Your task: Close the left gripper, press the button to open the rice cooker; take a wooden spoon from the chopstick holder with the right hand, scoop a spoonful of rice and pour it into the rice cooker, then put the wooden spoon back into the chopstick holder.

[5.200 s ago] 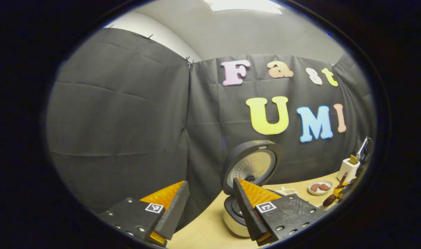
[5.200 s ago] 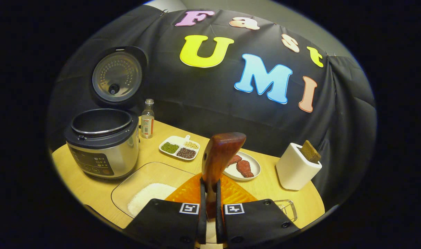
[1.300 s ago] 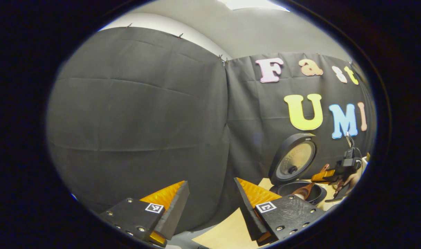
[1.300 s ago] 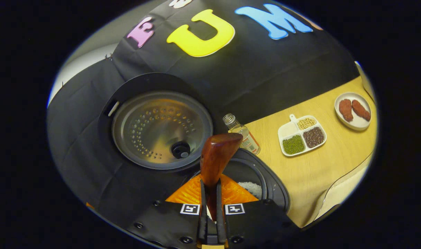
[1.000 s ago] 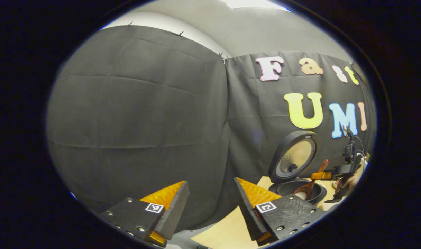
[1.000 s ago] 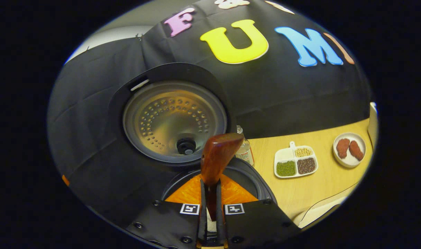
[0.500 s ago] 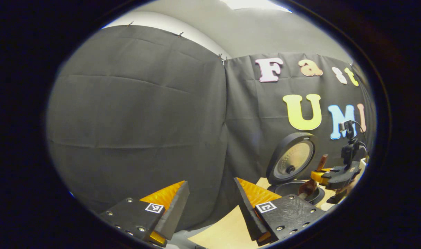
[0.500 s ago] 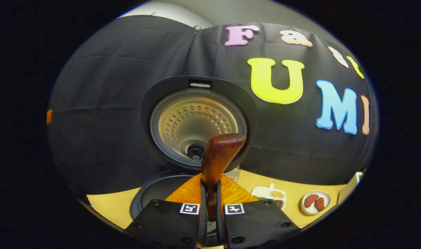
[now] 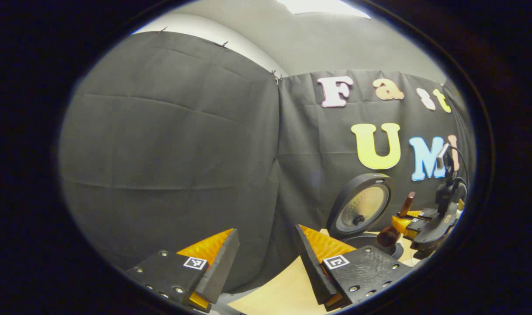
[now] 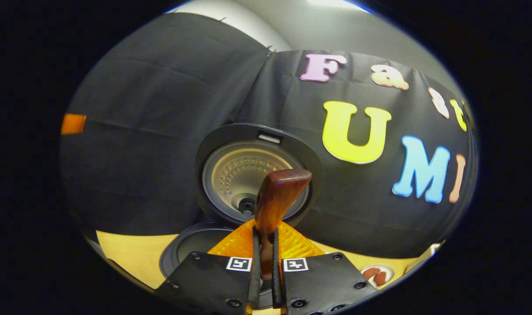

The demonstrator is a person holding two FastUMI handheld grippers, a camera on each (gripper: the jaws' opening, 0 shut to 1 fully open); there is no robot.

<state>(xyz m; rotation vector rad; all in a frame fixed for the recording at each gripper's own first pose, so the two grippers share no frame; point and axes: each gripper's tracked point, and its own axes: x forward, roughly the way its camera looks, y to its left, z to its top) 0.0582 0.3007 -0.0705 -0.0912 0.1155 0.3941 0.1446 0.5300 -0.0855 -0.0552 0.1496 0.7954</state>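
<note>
Booth: black cloth wall (image 9: 169, 144) on two sides, meeting at a clipped seam; grey ceiling above with a bright light panel (image 9: 322, 5). Light wooden table (image 9: 279, 293) below, its near edge curving past my left gripper.

My left gripper (image 9: 266, 262): fingers spread wide, nothing between them, held off the table's left end and facing mostly wall. Plenty of open air around it.

My right gripper (image 10: 264, 262): fingers pressed together on the wooden spoon (image 10: 276, 197), pinching its handle; the handle end stands up in front of the camera. From the left gripper view I see that same gripper (image 9: 416, 223) farther off at the right, with the spoon (image 9: 394, 225) slanting down so its bowl hangs over the cooker's open pot. Whether the bowl touches the rim I cannot tell.

Rice cooker (image 10: 257, 175): lid upright and open, metal inner plate facing me, dark pot rim (image 10: 191, 249) just below. In the left gripper view the cooker (image 9: 362, 210) sits at the far right of the table, close against the wall.

The right gripper view also gives a small white plate (image 10: 377, 274) with reddish-brown pieces at the lower right, on the table, well apart from the cooker. I see bare tabletop (image 10: 126, 258) to the left of the pot.

Open room: table surface between my left gripper and the cooker is free.
</note>
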